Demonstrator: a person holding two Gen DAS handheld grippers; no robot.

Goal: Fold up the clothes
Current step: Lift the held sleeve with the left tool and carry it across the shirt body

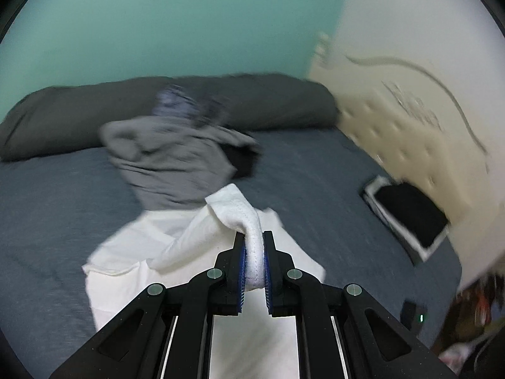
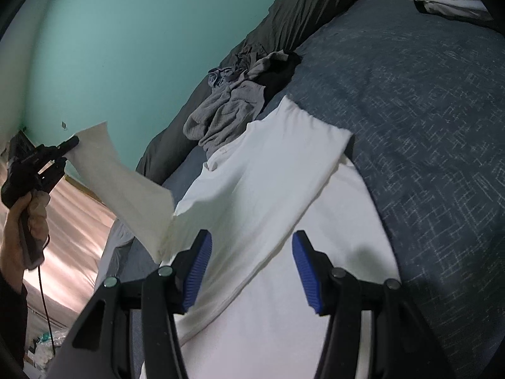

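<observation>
Above bed (image 2: 426,126), left gripper (image 2: 68,151) raised, pinching white shirt (image 2: 268,189) sleeve

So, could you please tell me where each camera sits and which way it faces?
Left wrist: on the left gripper, looking across the bed toward the pillow; its fingers clamp the white shirt.
Right wrist: on the right gripper, open above the shirt; the left hand shows.
Shared: shirt, grey clothes pile, teal wall.

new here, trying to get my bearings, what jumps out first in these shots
A white shirt spread on the blue bed, one sleeve pinched in the left gripper and lifted off to the side. The right gripper hovers open over the shirt, and a grey clothes pile sits behind it by the dark pillow.
</observation>
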